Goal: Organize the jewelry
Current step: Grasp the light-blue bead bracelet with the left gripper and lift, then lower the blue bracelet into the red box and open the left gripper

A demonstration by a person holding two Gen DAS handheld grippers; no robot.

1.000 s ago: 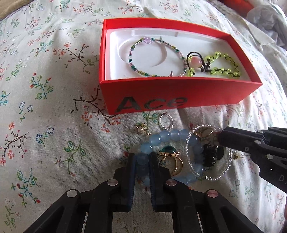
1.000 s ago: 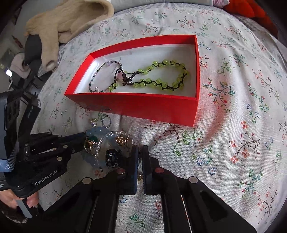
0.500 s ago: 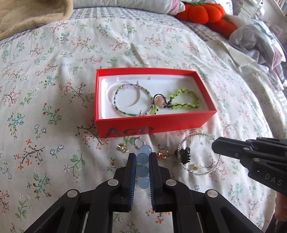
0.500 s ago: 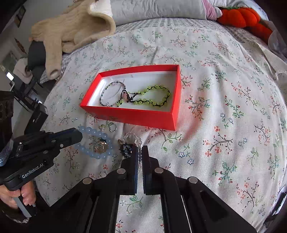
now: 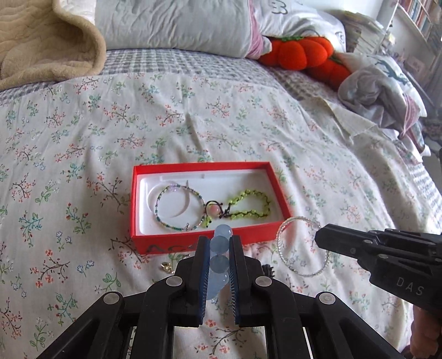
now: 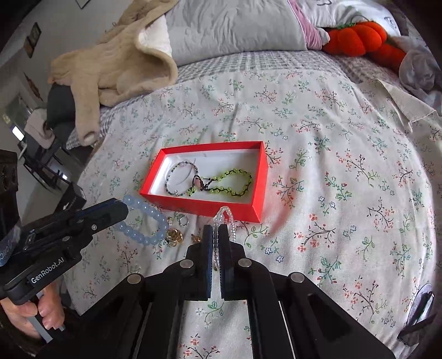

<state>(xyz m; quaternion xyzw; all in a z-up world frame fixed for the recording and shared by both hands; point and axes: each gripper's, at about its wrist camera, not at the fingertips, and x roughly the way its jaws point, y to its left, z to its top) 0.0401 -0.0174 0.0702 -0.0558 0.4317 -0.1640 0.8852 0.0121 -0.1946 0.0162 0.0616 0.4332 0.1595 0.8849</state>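
My left gripper [image 5: 219,241] is shut on a pale blue bead bracelet [image 5: 220,244], which hangs lifted off the bed just in front of the red box [image 5: 176,243]. In the right wrist view the same bracelet [image 6: 154,240] dangles as a loop from the left gripper [image 6: 121,211]. My right gripper [image 6: 216,230] is shut on a clear bead bracelet [image 6: 225,211], also raised; seen from the left it hangs as a ring [image 5: 304,274] from the right gripper [image 5: 320,234]. The box holds a thin multicoloured bracelet [image 5: 165,224] and a green bead bracelet [image 5: 248,212].
Loose pieces lie on the floral bedspread before the box: a gold ring [image 6: 174,237], a small silver ring [image 6: 183,221], a gold earring [image 5: 165,266]. A beige blanket [image 6: 110,66], a grey pillow [image 5: 176,24] and an orange pumpkin plush [image 5: 301,52] lie beyond. A hand [image 6: 47,312] grips the left handle.
Both grippers have risen from the bed and tilted up, each carrying its bracelet off the pile. The box now sits farther away and lower in both views.
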